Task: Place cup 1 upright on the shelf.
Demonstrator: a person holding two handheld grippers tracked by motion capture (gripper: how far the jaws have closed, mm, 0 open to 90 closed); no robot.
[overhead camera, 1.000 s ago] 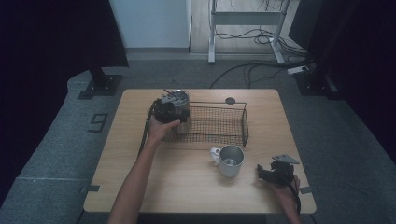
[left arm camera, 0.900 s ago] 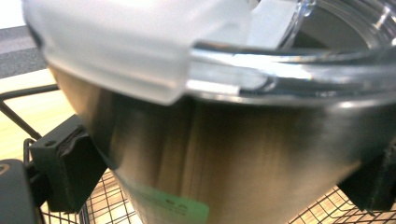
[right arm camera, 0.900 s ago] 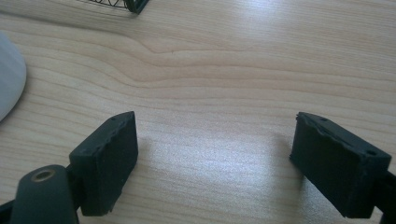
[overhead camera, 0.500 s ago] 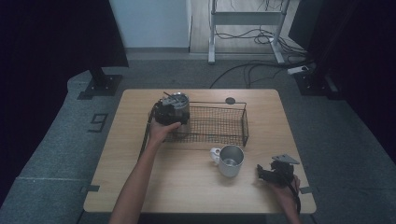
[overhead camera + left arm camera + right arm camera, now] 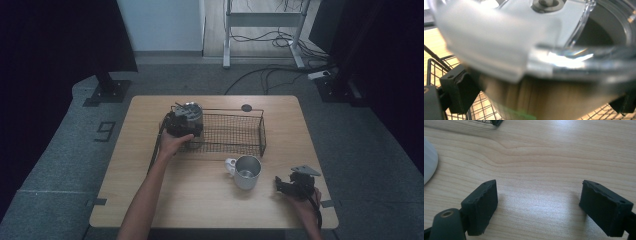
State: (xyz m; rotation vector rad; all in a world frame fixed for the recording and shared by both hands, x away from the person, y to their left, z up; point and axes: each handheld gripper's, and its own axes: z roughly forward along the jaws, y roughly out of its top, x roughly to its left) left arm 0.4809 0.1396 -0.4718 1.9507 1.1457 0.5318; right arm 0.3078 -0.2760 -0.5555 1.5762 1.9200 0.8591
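Left fingers [image 5: 456, 92] unmoved, around jar [image 5: 544, 75].

The high view looks forward and down from above the person's side onto the whole light wooden desk [image 5: 210, 200], far enough back to take in the grey floor around it. The left tool view sits very close against a blurred clear-lidded container [image 5: 529, 50], with the black wire mesh basket [image 5: 439, 67] beneath; that basket [image 5: 235, 132] also lies mid-desk in the high view. The right tool view faces down, near the wooden desk top [image 5: 536, 157], sharing that surface with the high view.
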